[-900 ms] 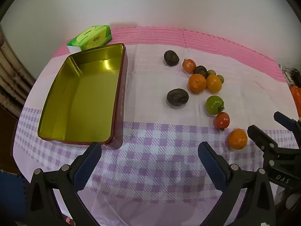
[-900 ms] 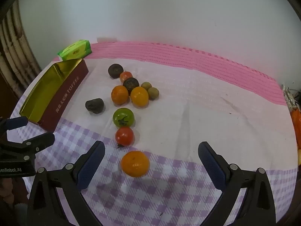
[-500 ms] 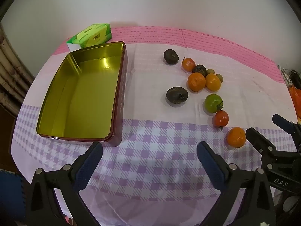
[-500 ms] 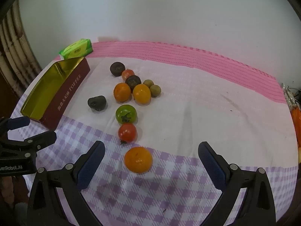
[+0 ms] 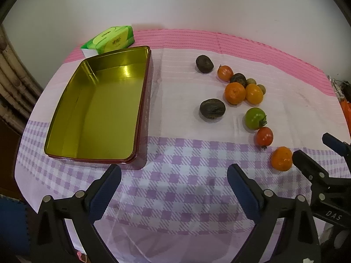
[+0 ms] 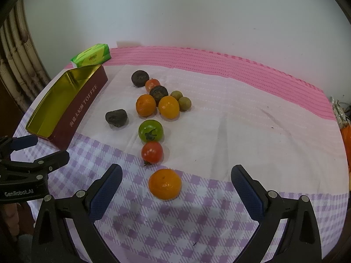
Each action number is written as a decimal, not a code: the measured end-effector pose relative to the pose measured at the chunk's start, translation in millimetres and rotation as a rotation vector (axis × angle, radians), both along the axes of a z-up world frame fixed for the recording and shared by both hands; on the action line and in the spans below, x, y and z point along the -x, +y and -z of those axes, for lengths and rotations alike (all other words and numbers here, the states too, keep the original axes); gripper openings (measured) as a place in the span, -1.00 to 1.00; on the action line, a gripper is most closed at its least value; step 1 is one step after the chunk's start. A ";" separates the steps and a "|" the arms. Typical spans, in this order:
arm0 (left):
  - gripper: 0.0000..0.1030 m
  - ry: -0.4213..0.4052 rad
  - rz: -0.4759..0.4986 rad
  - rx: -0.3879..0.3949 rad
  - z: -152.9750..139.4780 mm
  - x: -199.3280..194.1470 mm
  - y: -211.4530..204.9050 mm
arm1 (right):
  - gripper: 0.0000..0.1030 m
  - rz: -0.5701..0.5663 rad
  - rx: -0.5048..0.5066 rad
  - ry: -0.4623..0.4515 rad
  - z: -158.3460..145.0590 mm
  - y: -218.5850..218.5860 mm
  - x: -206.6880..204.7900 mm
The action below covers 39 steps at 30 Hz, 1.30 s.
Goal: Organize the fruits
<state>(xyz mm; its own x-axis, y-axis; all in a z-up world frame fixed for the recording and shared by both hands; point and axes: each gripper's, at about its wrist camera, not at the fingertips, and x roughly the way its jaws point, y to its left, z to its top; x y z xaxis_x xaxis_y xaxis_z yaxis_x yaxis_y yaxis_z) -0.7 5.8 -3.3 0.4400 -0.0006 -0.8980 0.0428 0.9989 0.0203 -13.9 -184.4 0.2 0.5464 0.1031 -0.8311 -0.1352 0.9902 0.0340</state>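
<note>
Several fruits lie loose on the cloth: an orange [image 6: 165,184] nearest me, a red tomato [image 6: 152,152], a green tomato [image 6: 150,130], two more oranges [image 6: 146,105], dark wrinkled fruits [image 6: 116,118] and small green ones [image 6: 184,103]. An empty gold-lined tin [image 5: 101,107] sits to their left. My right gripper [image 6: 176,188] hangs open just short of the nearest orange [image 5: 281,158], nothing between its fingers. My left gripper [image 5: 174,186] is open over bare checked cloth, in front of the tin [image 6: 65,100].
A green tissue pack [image 5: 109,39] lies behind the tin by the white wall. The round table's pink and purple cloth [image 5: 186,182] drops off at the near edge. Orange items [image 6: 346,135] sit at the far right rim. A ribbed column stands at left.
The right gripper has edged forward, so the nearest orange sits a little closer to its fingers. The left gripper has shifted only slightly. Both stay open.
</note>
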 end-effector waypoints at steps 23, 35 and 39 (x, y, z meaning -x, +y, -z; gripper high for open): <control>0.84 -0.086 0.033 -0.017 -2.4 8.8 -1.6 | 0.92 0.001 -0.010 0.014 4.4 1.5 1.7; 0.84 -0.049 0.049 -0.003 4.2 9.7 -5.1 | 0.92 0.002 -0.007 0.013 4.7 2.6 2.6; 0.83 -0.047 0.044 -0.012 5.5 9.7 -5.5 | 0.92 0.000 -0.005 0.015 5.0 2.7 2.7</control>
